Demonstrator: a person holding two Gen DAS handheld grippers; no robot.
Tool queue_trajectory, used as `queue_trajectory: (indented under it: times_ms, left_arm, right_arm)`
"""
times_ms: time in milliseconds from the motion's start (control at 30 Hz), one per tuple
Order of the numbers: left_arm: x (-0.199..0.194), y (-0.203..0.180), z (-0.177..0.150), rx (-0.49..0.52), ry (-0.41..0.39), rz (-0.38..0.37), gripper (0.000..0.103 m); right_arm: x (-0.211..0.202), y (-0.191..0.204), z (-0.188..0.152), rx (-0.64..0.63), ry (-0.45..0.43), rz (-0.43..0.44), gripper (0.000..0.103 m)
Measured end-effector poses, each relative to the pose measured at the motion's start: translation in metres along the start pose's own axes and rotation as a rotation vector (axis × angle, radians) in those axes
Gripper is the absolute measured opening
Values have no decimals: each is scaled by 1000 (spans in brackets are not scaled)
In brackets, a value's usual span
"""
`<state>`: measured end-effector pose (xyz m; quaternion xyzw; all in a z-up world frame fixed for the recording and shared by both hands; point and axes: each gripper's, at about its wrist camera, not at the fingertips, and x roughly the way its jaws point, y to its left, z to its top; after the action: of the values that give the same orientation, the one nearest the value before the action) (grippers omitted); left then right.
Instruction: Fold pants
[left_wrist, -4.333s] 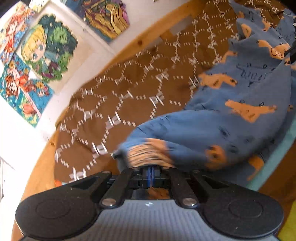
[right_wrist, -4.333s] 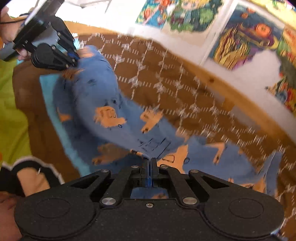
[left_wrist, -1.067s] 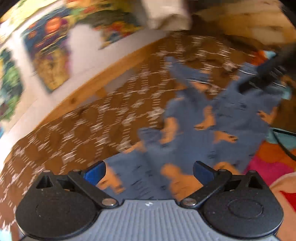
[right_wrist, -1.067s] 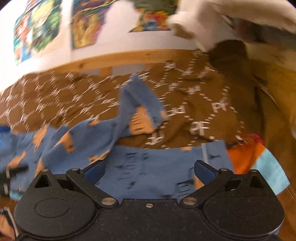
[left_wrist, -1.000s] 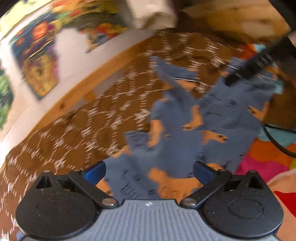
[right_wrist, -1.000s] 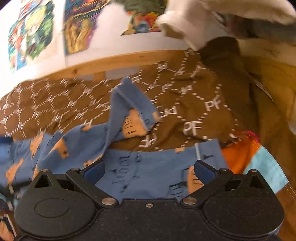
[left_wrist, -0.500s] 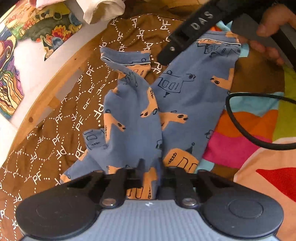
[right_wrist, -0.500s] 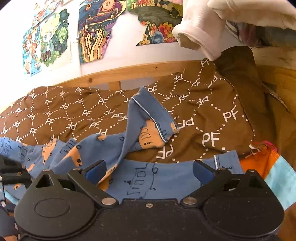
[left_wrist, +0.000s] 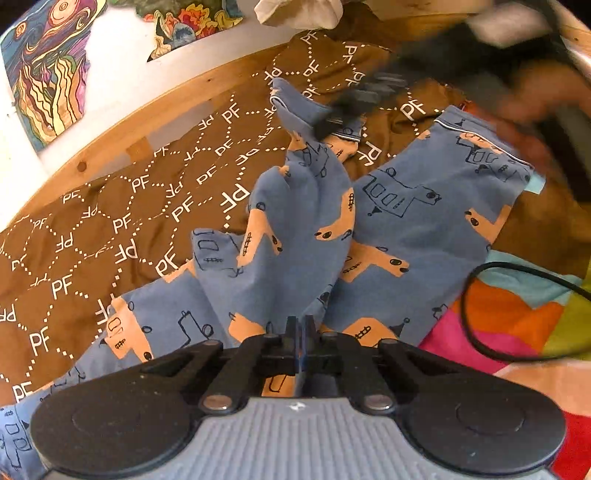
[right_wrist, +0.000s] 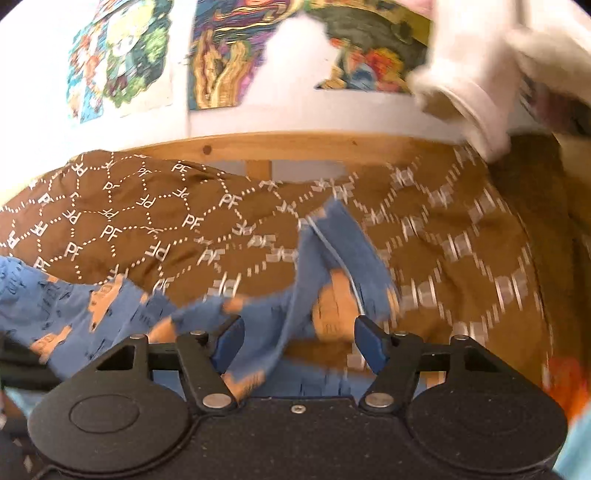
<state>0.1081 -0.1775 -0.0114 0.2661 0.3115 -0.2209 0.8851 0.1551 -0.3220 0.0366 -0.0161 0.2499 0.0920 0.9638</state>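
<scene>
Here's the bed, brown quilted cover with the white lettering running up to the wooden rail at its far edge, and spread across it, from the near edge toward the far rail, the blue pyjama pants with the orange vehicle print. One leg lies fairly flat toward the right side of the bed, cuff near the far right; the other leg is bunched and twisted, its cuff flipped up toward the rail. The left gripper is clamped tight on the fabric at the near edge, at what looks like the waist end, so that end is pinned. The right gripper, blurred, has its jaws apart and has just been closing, with the twisted leg's cloth lying between the blue pads but not yet pressed. My read: this is the straightening-out step before any fold, nothing is folded yet. Next call is for the right gripper to finish its pinch on that cuff, then draw the leg out flat and lay it over its partner while the left anchors the waist.
</scene>
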Motion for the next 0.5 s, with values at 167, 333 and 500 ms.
queue_trajectory:
  times_ms: [167,333,500]
  left_arm:
    - [-2,5,-1,-30,-15,-10,1]
    - [-7,7,-2,-45,-39,-13,1]
    - [-17,16,-4,-50,-81,-62,0]
  right_arm:
    - [51,6,43,-7,78,-35,59]
    - [84,-4,56,95,139,-82,6]
    - [39,-25,54,153,11,-120,0]
